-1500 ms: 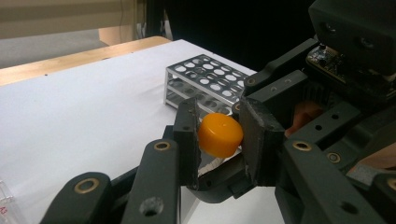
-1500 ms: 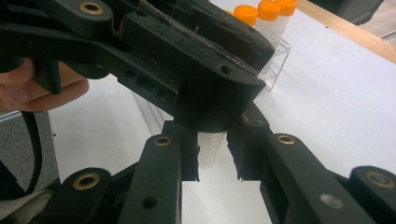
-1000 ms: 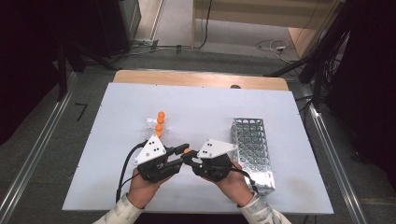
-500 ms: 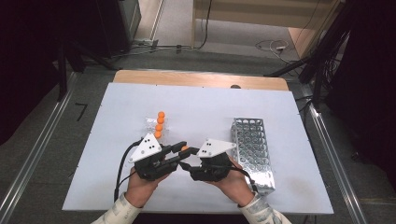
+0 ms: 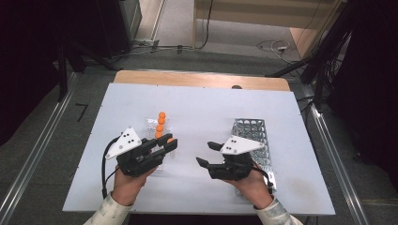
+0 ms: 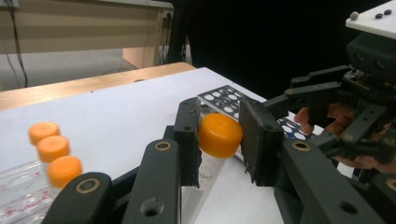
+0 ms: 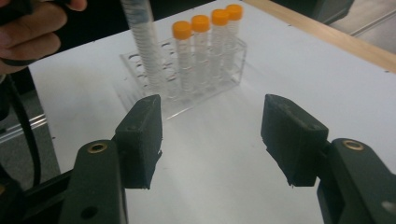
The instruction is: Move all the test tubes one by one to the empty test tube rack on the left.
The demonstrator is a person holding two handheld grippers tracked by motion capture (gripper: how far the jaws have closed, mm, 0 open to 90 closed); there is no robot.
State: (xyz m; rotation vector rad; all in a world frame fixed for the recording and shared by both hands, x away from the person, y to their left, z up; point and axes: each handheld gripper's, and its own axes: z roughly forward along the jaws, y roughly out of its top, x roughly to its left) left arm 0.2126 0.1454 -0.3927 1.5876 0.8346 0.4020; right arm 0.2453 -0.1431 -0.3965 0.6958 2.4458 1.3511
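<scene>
Left gripper [image 6: 219, 135] is clamped on an orange-capped tube [image 6: 219, 134]; its printing is too blurred to read. Right gripper [image 7: 212, 135] has just been opening, fingers [image 7: 140, 135] apart with nothing between them above the desk [image 5: 206, 103].

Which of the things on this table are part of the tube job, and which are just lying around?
In the job:
capped tube in left gripper
clear rack with three tubes
right gripper, open, empty
metal rack

Lying about:
cables on floor
</scene>
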